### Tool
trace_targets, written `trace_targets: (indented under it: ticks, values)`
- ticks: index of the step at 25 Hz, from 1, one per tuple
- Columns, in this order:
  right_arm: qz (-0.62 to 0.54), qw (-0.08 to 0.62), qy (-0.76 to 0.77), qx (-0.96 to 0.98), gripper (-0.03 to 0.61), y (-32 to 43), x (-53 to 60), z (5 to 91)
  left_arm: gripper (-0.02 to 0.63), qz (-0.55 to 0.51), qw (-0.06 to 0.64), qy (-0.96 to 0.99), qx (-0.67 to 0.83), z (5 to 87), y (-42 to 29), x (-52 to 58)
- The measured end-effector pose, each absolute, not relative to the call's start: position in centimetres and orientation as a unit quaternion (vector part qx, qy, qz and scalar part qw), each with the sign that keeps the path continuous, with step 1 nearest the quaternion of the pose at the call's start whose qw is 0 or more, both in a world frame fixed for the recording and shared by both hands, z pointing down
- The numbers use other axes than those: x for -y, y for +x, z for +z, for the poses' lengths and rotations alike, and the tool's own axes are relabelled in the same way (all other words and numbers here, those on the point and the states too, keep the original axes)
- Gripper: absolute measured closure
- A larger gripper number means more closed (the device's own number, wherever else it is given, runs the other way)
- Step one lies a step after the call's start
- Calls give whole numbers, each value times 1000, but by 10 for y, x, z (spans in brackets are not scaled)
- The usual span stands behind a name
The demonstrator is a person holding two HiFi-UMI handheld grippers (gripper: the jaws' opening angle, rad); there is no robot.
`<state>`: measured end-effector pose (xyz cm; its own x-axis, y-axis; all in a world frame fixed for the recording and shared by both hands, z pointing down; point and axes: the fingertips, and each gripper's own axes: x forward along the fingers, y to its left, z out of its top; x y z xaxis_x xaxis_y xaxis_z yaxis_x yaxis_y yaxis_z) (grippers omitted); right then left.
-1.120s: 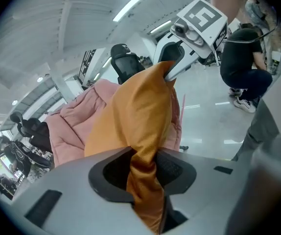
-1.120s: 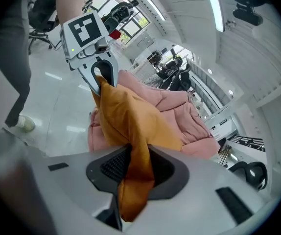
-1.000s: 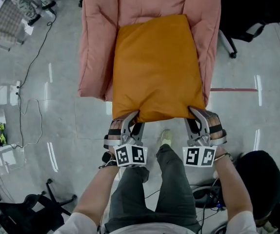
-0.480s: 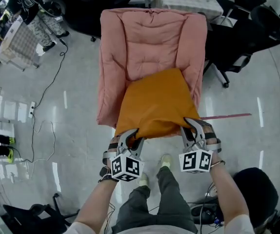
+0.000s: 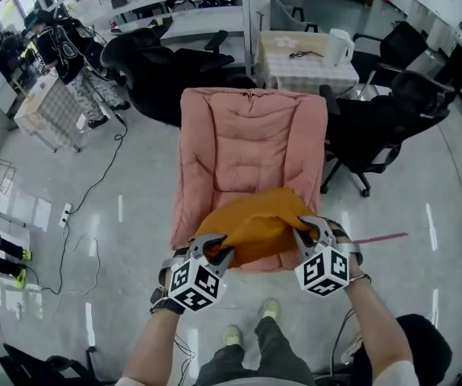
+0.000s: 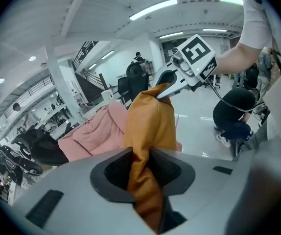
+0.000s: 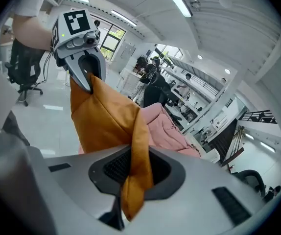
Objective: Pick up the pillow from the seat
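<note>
An orange pillow (image 5: 255,223) hangs above the front of the pink padded seat (image 5: 251,143), held by its two near corners. My left gripper (image 5: 215,246) is shut on the left corner, and cloth is bunched between its pads (image 6: 141,168). My right gripper (image 5: 305,230) grips the right corner; its jaws are closing with a fold of orange cloth pinched between them (image 7: 136,168). In the left gripper view the right gripper (image 6: 167,84) shows at the pillow's (image 6: 150,126) far corner. In the right gripper view the left gripper (image 7: 89,77) clamps the pillow (image 7: 106,116).
Black office chairs (image 5: 376,127) stand right of the seat and more behind it on the left. A small table (image 5: 307,75) with a white jug (image 5: 340,47) is behind it. Cables (image 5: 94,183) run over the glossy floor at left. The person's shoes (image 5: 271,308) are just below the grippers.
Both grippers have risen with the pillow, which has lifted off the seat front and now sags between them. The head view has tilted up, showing more of the room.
</note>
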<state>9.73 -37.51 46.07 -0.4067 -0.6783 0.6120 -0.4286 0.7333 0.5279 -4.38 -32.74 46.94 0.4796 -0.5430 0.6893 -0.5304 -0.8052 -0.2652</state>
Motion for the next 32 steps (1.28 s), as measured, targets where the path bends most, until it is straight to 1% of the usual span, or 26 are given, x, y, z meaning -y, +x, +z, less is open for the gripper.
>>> trace_targets:
  ticks: [4, 10, 19, 23, 32]
  values:
    - [-147, 427, 326, 831, 515, 96, 394, 414, 503, -405, 2, -862, -304, 421, -45, 347]
    - [-147, 433, 313, 832, 515, 92, 387, 343, 503, -414, -15, -866, -280, 345, -47, 341]
    - [-192, 424, 327, 823, 515, 83, 389, 246, 511, -398, 41, -871, -285, 249, -55, 340]
    - [-211, 416, 333, 819, 515, 82, 390, 223, 515, -395, 58, -871, -288, 228, -55, 341]
    - [-215, 422, 338, 813, 515, 75, 373, 214, 528, -394, 68, -872, -282, 213, -62, 324]
